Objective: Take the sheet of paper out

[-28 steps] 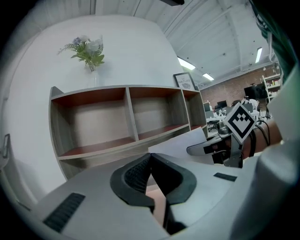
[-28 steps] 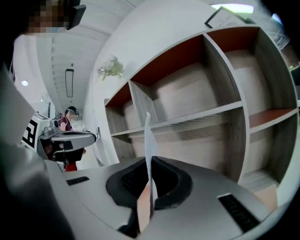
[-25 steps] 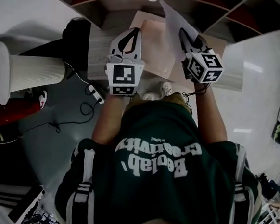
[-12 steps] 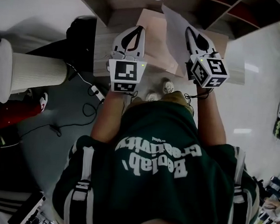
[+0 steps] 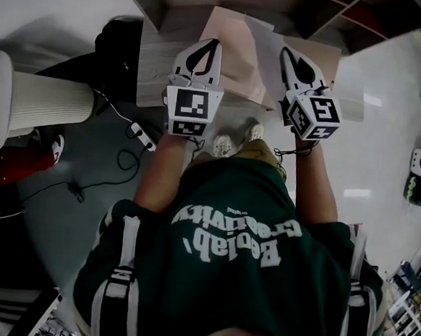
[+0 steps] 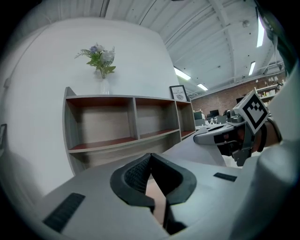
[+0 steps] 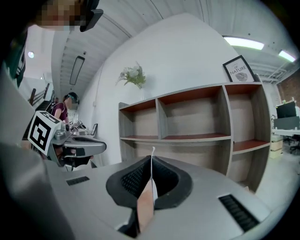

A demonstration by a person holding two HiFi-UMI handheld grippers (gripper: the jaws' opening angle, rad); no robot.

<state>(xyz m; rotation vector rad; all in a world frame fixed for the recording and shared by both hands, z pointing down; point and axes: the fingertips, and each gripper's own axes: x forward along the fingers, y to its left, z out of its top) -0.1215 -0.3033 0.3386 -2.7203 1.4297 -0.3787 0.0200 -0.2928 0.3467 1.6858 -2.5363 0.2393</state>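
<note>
- The right gripper (image 5: pixel 286 54) has its jaws clamped on the sheet of paper (image 5: pixel 266 48). In the right gripper view the sheet runs edge-on between the ribbed pads, and its thin white edge pokes out just past the tips.
- From the head view the sheet lies over the right part of a pink folder (image 5: pixel 230 53), above the middle of the table (image 5: pixel 154 72), and it reaches toward the table's far edge.
- The left gripper (image 5: pixel 208 43) hangs over the left part of the folder. Its jaws are together at the tips, and no sheet pokes out beyond them. A pinkish strip shows in the gap behind the tips, but whether the pads pinch it cannot be told.
- The two grippers sit side by side and apart, both pointing at the shelf unit (image 7: pixel 197 122) that stands along the table's far edge with its compartments bare.
- On top of the shelf unit stand a vase of flowers (image 6: pixel 101 61) and a small framed picture (image 7: pixel 239 69).
- A dark bulky object (image 5: pixel 119 44) sits against the table's left edge.
- On the floor near the table's near left corner lies a power strip (image 5: pixel 142 138) with a cable, and a pale ribbed object (image 5: pixel 52 108) lies further left.
- The wearer's shoes (image 5: pixel 223 144) stand just off the near edge.
</note>
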